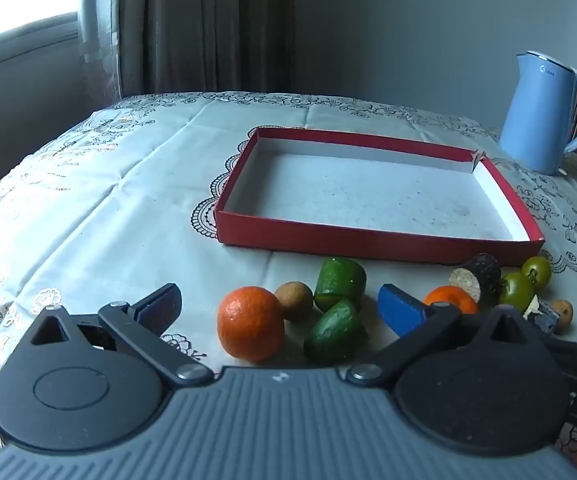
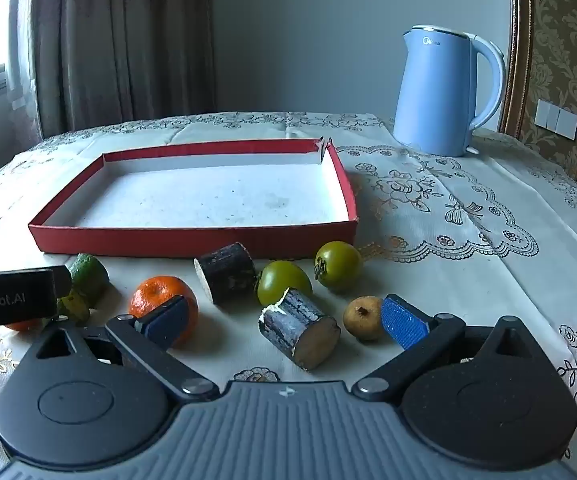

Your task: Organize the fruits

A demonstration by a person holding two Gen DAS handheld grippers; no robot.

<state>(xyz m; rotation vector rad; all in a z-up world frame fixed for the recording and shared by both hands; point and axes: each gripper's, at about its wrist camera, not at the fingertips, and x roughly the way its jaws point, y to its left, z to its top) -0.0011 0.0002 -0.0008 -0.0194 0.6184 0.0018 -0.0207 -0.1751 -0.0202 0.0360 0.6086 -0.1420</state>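
Note:
A shallow red box [image 1: 368, 242] [image 2: 192, 240] with a white floor lies empty on the tablecloth. In front of it fruit lies in a row. In the left wrist view my left gripper [image 1: 280, 308] stands open around a tangerine [image 1: 249, 323], a small brown fruit [image 1: 293, 300] and two green pieces [image 1: 340, 282] [image 1: 334, 330], touching none. In the right wrist view my right gripper [image 2: 284, 318] is open around a dark sugarcane piece [image 2: 298, 330]. Nearby lie another cane piece [image 2: 226, 278], two green persimmons [image 2: 282, 282] [image 2: 338, 264], a tangerine [image 2: 156, 294] and a brown fruit [image 2: 362, 316].
A light blue electric kettle [image 1: 544, 112] [image 2: 444, 92] stands behind the box at the right. The table [image 1: 108, 200] carries a white embroidered cloth and falls away at the left and far edges. Curtains and a window are behind.

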